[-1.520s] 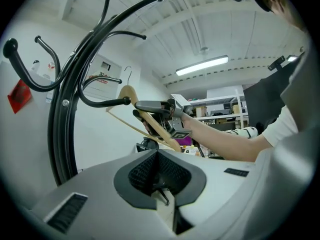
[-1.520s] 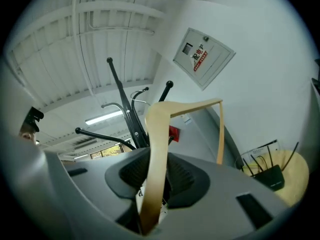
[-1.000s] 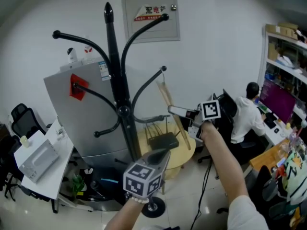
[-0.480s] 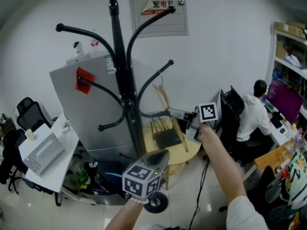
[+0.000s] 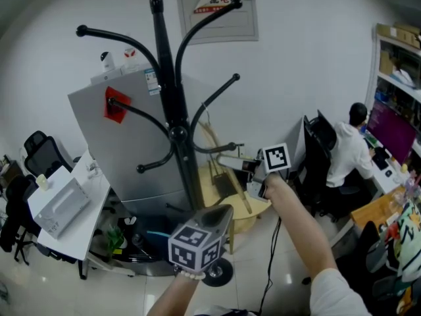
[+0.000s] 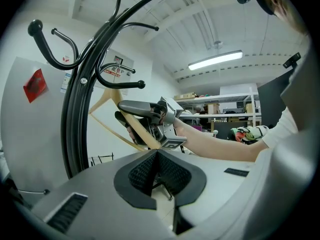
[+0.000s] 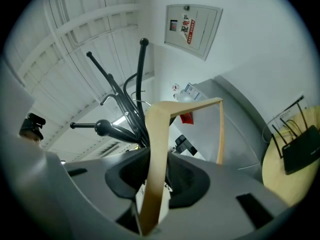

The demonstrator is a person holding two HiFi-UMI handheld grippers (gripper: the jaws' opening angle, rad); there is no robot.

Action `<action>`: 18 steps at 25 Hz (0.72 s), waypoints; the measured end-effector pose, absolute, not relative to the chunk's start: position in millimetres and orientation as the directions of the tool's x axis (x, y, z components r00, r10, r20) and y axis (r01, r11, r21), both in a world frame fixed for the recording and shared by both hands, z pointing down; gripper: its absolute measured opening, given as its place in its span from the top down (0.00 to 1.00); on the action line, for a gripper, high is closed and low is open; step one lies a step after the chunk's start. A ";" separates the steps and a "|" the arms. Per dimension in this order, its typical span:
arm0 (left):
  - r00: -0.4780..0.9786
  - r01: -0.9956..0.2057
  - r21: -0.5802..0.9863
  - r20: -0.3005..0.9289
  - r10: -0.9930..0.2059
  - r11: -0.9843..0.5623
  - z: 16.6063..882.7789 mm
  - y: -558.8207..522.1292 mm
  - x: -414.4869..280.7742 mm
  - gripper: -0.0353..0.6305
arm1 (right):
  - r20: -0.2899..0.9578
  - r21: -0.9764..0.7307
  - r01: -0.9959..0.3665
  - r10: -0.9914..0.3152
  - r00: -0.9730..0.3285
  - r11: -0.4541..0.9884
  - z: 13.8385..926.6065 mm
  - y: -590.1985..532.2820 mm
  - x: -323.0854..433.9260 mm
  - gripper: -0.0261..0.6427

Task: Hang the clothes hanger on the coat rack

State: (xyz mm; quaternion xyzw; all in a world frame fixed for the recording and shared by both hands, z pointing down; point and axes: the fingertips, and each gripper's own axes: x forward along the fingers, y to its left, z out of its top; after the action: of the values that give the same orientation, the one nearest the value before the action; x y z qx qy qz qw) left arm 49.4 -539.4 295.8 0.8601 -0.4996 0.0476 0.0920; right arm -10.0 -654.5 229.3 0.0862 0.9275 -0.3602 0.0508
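White office wall with a grey electrical panel [image 5: 217, 8] backs the tall black metal coat rack with curved arms [image 5: 172, 110], and a grey metal cabinet [image 5: 125, 157] stands just behind the rack. To the rack's right and lower down sits a round pale wooden tabletop [image 7: 282, 181] carrying a black router [image 7: 301, 153].

My right hand-held gripper [image 5: 230, 162] is clamped on the pale wooden clothes hanger [image 7: 159, 134], with the jaws pressing one sloping arm of it. That puts the hanger just right of the rack's pole, below the middle right-hand arm. I cannot tell whether its wire hook touches that arm. My left hand-held gripper [image 6: 157, 156] waits in front of the rack's base, jaws together and holding nothing.

I judge the hanger light and stiff. It is thin smooth wood that should not bend in the grip, though it could pivot or slide between the pads because I hold it well off its centre. Squeezing harder risks little. The thin crossbar looks like the weakest part, so I would keep off it. A hold on the sloping arm close to the hook would give the best control. The hook is small and the rack arm is rounded with a knob at its end, so the hanger must stay upright to catch.
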 end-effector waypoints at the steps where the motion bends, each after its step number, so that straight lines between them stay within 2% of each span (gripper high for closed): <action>1: 0.496 -0.868 0.112 0.175 -0.850 -0.484 296.6 -538.1 49.0 0.96 | -0.154 -0.662 0.197 0.126 -0.980 0.723 231.5 -651.7 -12.2 0.78; 18: 0.494 -0.869 0.133 0.179 -0.851 -0.476 305.1 -524.0 41.2 0.96 | -0.123 -0.686 0.182 0.135 -0.983 0.705 266.8 -624.8 -36.5 0.78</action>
State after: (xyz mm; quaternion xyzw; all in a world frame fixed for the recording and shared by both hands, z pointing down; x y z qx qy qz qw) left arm 41.2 -524.0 305.1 0.8581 -0.5012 0.0439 0.1030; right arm -36.5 -624.8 266.8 0.0858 0.9227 -0.3746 0.0316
